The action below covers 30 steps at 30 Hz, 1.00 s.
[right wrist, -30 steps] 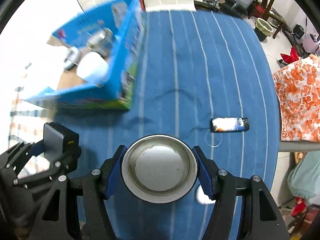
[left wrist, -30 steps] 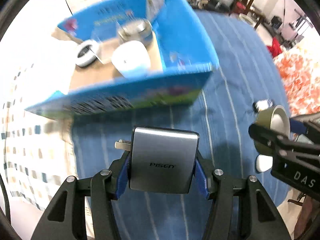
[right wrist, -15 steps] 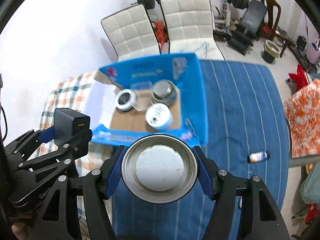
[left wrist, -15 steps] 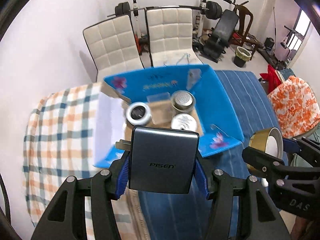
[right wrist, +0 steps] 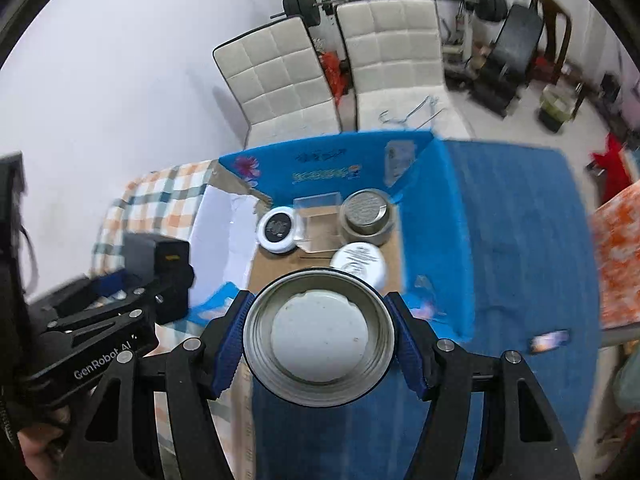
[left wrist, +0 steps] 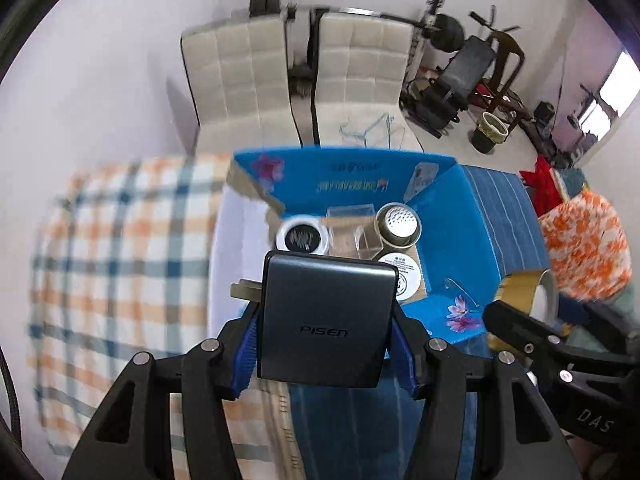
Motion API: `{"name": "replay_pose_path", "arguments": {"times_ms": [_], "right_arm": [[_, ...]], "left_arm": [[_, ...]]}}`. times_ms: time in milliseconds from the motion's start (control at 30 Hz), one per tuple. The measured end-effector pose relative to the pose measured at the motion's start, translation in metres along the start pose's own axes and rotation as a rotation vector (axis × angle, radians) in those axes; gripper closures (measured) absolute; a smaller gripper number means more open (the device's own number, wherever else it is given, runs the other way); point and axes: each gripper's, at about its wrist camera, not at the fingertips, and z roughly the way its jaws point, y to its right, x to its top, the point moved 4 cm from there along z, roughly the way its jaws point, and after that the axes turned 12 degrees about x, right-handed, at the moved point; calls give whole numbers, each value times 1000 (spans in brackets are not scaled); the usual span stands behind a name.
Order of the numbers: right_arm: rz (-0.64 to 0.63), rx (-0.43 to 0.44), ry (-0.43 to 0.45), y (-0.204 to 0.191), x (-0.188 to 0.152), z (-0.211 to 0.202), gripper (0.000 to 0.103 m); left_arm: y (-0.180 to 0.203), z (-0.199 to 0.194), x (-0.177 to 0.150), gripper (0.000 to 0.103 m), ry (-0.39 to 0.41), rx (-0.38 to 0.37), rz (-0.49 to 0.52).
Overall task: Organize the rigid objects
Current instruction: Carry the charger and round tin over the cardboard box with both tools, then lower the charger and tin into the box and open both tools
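My left gripper (left wrist: 326, 346) is shut on a grey PISEN charger (left wrist: 326, 316), held high above the table, in front of an open blue cardboard box (left wrist: 472, 216). My right gripper (right wrist: 320, 336) is shut on a round metal tin (right wrist: 318, 330), also held above the box's near edge. The box (right wrist: 424, 184) holds a white-rimmed round case (right wrist: 279, 229), a clear plastic box (right wrist: 318, 220), a metal can (right wrist: 366, 216) and a white round lid (right wrist: 360, 262). The left gripper with the charger (right wrist: 160, 268) shows at the left of the right wrist view.
The table carries a blue striped cloth (right wrist: 520, 220) on the right and a checked cloth (left wrist: 120, 260) on the left. A small dark can (right wrist: 550, 340) lies on the blue cloth at the right. Two white chairs (right wrist: 340, 68) stand behind the table.
Both grippers have risen and tilted up, so the box looks smaller and farther and the room behind it has come into view. Both still hold their objects.
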Motion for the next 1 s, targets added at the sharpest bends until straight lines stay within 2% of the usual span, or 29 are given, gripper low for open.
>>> {"name": "replay_pose_path", "arguments": {"times_ms": [133, 200, 433, 600, 733, 867, 933, 1000], "right_arm": [[96, 77, -83, 35, 0, 68, 35], [132, 98, -123, 49, -3, 97, 35], [146, 116, -219, 60, -9, 159, 35], [112, 94, -264, 55, -11, 187, 35], [77, 61, -275, 48, -10, 195, 34], [81, 47, -292, 48, -12, 200, 34], [87, 42, -307, 47, -13, 205, 32], [103, 46, -313, 49, -13, 205, 23]], "left_arm": [[-13, 51, 1, 50, -133, -67, -86], [-15, 71, 0, 50, -180, -83, -98], [-14, 131, -1, 50, -327, -134, -127], [-16, 159, -6, 50, -427, -184, -154], [-23, 171, -10, 50, -458, -166, -145], [-25, 180, -15, 49, -509, -198, -157], [-24, 180, -15, 47, -518, -194, -136], [-24, 179, -15, 43, -525, -207, -131]]}}
